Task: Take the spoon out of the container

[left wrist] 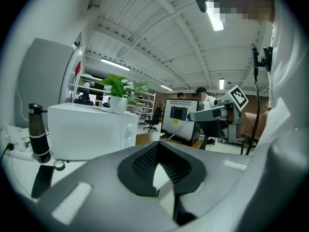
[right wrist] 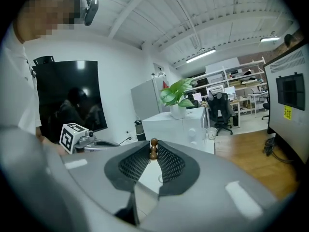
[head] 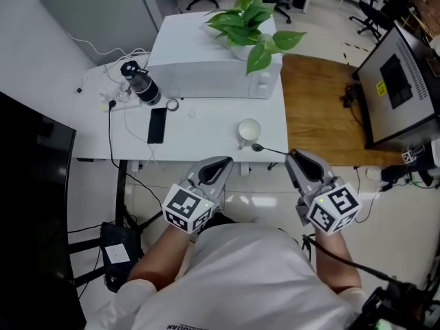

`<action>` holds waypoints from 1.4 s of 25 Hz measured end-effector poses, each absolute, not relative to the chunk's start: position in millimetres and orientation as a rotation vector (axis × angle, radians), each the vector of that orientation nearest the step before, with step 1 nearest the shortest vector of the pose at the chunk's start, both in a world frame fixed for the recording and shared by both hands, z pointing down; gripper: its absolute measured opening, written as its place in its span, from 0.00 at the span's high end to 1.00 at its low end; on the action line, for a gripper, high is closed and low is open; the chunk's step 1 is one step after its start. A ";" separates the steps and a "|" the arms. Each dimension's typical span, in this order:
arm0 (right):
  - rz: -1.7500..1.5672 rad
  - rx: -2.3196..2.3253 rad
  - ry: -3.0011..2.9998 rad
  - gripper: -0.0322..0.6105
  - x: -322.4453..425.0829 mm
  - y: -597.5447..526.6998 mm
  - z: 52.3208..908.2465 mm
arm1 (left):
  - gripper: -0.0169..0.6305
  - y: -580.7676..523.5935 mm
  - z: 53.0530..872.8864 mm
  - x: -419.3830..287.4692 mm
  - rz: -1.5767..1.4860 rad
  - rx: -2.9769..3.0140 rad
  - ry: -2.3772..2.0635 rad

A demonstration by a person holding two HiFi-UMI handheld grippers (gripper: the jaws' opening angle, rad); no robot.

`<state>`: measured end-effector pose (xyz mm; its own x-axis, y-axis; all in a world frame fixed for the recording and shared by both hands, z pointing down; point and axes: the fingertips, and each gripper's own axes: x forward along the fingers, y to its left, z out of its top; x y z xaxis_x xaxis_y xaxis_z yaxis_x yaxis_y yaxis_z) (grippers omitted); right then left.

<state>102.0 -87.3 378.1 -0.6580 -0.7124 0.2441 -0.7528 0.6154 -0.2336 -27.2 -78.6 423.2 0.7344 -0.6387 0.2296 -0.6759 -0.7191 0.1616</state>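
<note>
**Spoon withdrawn from container.** The right tongs (head: pixel 296 158) are clamped on the knobbed handle end of the spoon (head: pixel 269 150). Its bowl is held outside the container (head: pixel 249 130), just beside the rim, ahead and left of these tongs. Removal is judged complete; only setting the spoon on the worktop (head: pixel 206 126) may remain. The left tongs (head: pixel 218 165), further left, are closed and empty.

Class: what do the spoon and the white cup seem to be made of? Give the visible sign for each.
The spoon: likely metal, with a thin, dark, glinting stem; its beaded end in the right gripper looks glossy brown, perhaps wood. The white cup: smooth plain white, ceramic or plastic; cannot tell.
</note>
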 end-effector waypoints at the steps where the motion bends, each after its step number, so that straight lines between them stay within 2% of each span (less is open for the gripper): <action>1: 0.481 1.226 -2.715 0.86 108.7 -78.8 378.0 | 0.97 -71.2 423.1 -19.4 0.223 2.696 -1.055; 7: 0.504 1.170 -2.758 0.86 142.4 -29.4 384.0 | 0.97 -19.2 422.5 20.1 0.235 2.694 -1.102; 14: 0.516 1.126 -2.775 0.86 158.6 2.8 391.9 | 0.97 24.7 431.7 23.9 0.269 2.641 -1.156; 35: 0.567 1.236 -2.682 0.86 105.9 30.5 397.1 | 0.97 45.2 432.3 -18.1 0.294 2.691 -0.954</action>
